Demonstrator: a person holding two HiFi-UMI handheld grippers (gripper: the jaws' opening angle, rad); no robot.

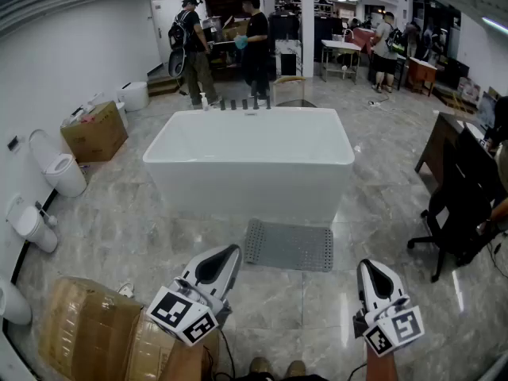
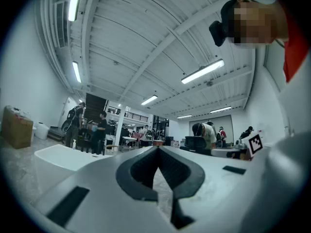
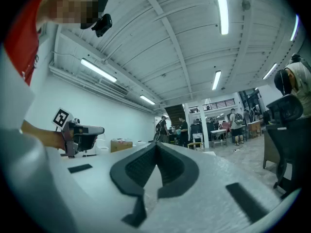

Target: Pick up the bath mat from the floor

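Note:
A grey bath mat with a dotted texture lies flat on the marble floor, right in front of the white bathtub. My left gripper hovers near the mat's lower left corner, held level, its jaws shut with nothing between them. My right gripper hangs to the lower right of the mat, also level and shut on nothing. In the left gripper view the closed tips meet above the bathtub. In the right gripper view the closed tips point at the far room; the mat is hidden in both gripper views.
Cardboard boxes sit at my lower left and another box by the left wall, beside toilets. A black office chair and a dark desk stand at the right. Several people stand beyond the tub.

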